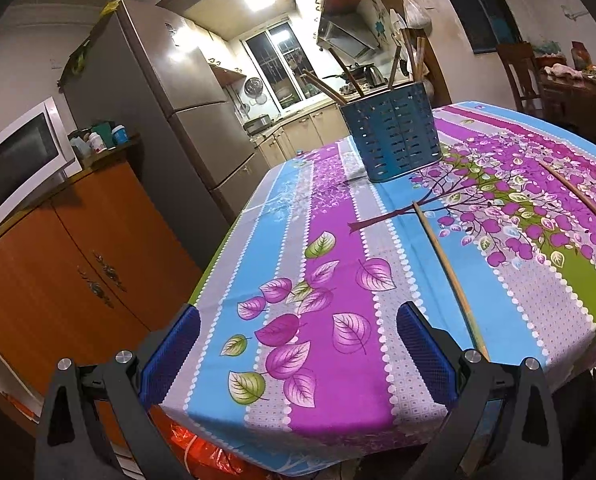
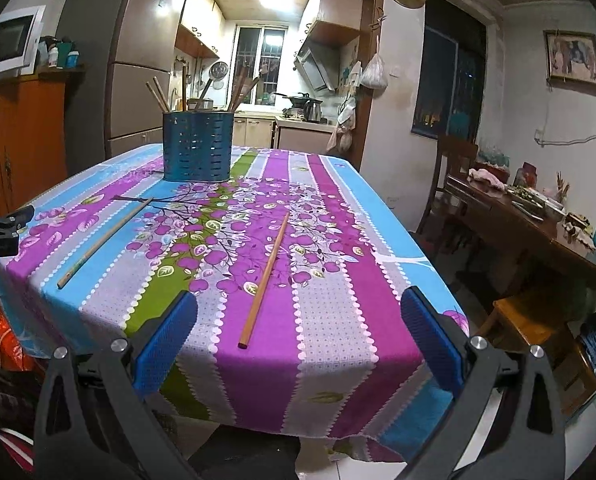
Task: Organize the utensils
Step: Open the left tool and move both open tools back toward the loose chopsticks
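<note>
Two chopsticks [image 2: 264, 276] lie loose on the table [image 2: 337, 264], well apart, with the blue holder [image 2: 196, 146] standing beyond. Both the right gripper [image 2: 298, 344] and left gripper [image 1: 298, 356] hang empty, jaws wide. Likely next: right closes on the nearer stick.

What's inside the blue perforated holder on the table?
The blue holder has several wooden chopsticks and what looks like a ladle handle sticking out of its top. Their lower ends and anything shorter are hidden by its walls.

glossy printed tablecloth [image 2: 329, 320], perforated blue holder [image 2: 197, 148], smooth wooden chopsticks [image 2: 264, 276], textured blue gripper pads [image 2: 166, 344]
</note>
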The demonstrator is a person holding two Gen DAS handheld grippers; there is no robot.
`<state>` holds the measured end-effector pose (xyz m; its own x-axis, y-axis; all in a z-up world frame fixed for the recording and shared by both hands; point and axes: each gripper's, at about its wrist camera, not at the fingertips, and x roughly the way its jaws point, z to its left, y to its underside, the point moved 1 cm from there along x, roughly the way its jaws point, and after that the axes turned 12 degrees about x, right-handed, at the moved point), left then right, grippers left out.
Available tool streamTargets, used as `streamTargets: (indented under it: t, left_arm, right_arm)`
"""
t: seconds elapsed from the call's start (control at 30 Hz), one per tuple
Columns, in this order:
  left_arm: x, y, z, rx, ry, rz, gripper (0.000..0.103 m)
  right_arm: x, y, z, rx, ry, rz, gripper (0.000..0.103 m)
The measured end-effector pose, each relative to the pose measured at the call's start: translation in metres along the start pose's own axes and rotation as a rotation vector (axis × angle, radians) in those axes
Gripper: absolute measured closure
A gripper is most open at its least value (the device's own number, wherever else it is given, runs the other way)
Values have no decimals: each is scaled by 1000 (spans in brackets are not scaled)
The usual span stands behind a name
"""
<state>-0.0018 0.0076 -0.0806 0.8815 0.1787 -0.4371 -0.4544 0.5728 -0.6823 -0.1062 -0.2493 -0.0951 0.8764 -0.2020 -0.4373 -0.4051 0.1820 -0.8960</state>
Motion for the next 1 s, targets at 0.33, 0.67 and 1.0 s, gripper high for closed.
streamTargets:
  t: [0.33,0.67,1.0]
  left_arm:
    - [1,1,-4,4,4,-3,4]
    - [-29,37,-9,-104,387,-207,21]
    - [-6,47,-53,-112,569,-159,66]
  right_arm:
    - [2,1,4,-14,5,0,5]
    - [-5,12,16,-78,-18,-23,28]
    - [3,30,14,-55,-17,1,65]
